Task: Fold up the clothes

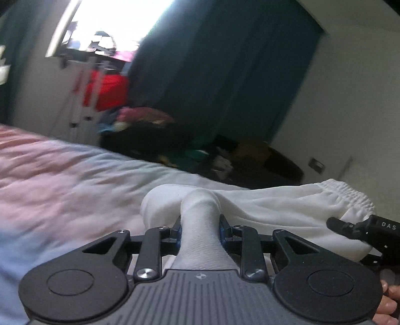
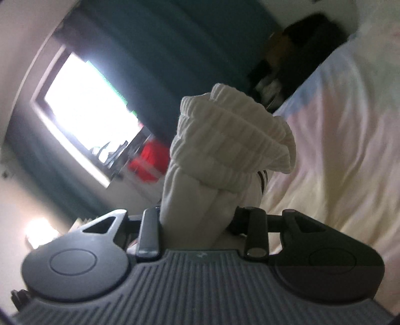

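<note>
A white garment with an elastic waistband [image 1: 287, 207] hangs stretched between my two grippers above the bed. My left gripper [image 1: 200, 225] is shut on a bunched fold of it. The right gripper's black body shows at the right edge of the left wrist view [image 1: 367, 230], at the waistband end. In the right wrist view my right gripper [image 2: 197, 217] is shut on the ribbed waistband [image 2: 230, 140], which bunches up in front of the camera. Black stripes show on the cloth beside it [image 2: 262, 180].
A bed with a pale pink and blue cover [image 1: 62, 180] lies below; it also shows in the right wrist view [image 2: 337, 125]. A dark pile of clothes [image 1: 187, 145] lies beyond the bed. A bright window [image 1: 120, 22], teal curtains [image 1: 220, 75] and a red item [image 1: 107, 90] stand behind.
</note>
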